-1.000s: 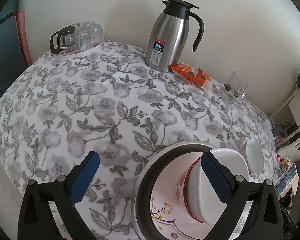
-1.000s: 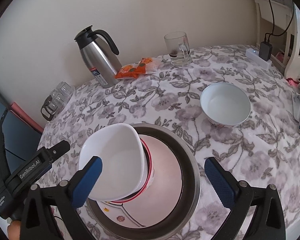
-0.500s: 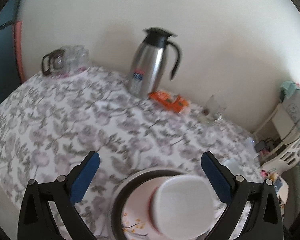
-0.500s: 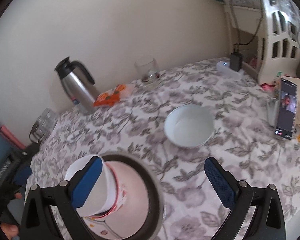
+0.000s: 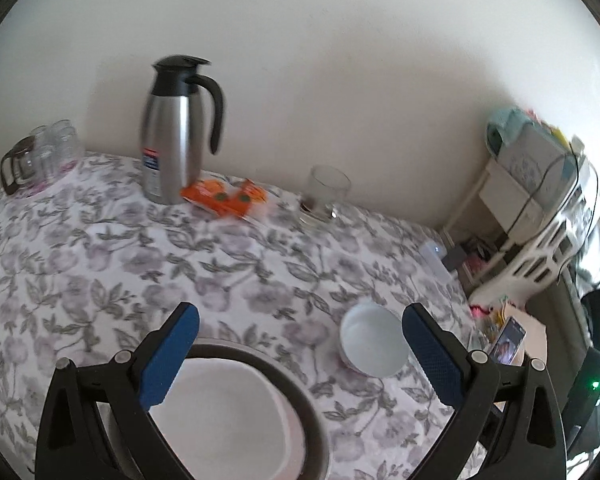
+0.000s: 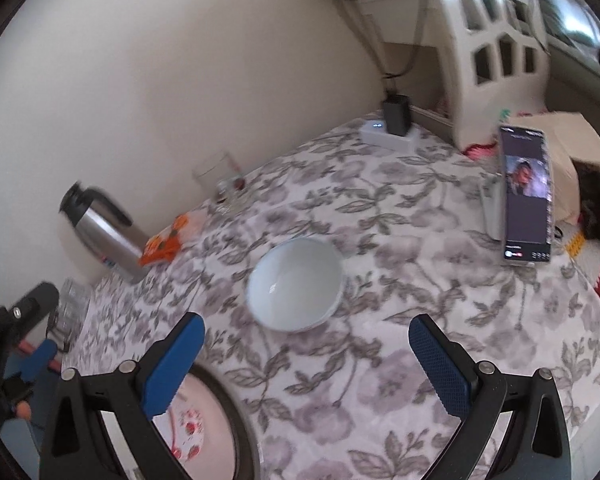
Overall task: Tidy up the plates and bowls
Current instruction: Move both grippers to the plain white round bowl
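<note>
From the left wrist, the left hand-held gripper [image 5: 300, 356] hangs wide open and empty above the stacked bowl [image 5: 216, 416] in the metal basin [image 5: 300, 396]. From the right wrist, the right hand-held gripper [image 6: 306, 364] gapes empty, the loose white bowl [image 6: 295, 284] just ahead on the floral worktop [image 6: 420, 300]. Glazed ceramic looks slippery and breakable; best pinched across the rim.
</note>
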`<action>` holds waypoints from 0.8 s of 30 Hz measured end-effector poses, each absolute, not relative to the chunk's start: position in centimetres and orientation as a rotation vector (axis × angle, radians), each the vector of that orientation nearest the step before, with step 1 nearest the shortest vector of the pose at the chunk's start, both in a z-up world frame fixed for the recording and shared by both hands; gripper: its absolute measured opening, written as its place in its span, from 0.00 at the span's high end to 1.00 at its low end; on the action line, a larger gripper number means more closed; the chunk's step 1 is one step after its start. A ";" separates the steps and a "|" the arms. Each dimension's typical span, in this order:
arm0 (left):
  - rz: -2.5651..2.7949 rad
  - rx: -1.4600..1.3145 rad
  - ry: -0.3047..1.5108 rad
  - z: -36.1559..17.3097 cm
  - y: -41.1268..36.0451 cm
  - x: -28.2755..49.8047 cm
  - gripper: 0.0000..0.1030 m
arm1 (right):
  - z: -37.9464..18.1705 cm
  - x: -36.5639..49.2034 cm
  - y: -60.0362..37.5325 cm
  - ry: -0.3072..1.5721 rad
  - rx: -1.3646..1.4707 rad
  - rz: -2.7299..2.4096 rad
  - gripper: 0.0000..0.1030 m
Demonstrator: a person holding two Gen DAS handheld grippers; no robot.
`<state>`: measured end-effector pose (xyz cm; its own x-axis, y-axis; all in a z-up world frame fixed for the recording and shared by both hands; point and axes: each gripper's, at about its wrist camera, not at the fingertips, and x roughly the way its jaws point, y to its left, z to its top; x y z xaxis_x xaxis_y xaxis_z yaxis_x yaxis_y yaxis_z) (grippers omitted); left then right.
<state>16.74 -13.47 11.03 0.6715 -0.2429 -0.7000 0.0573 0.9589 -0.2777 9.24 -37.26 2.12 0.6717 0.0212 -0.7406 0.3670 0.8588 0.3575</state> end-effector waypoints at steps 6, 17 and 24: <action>-0.198 -0.216 0.880 9.9 -16.9 18.2 0.02 | 0.9 10.0 -40.2 0.829 0.549 -0.245 0.00; -0.214 -0.138 0.967 6.9 -22.5 21.8 0.02 | -2.2 12.4 -43.3 0.894 0.547 -0.267 0.00; -0.214 -0.145 1.050 3.0 -23.5 23.2 0.14 | -4.3 13.7 -44.4 0.929 0.557 -0.260 0.07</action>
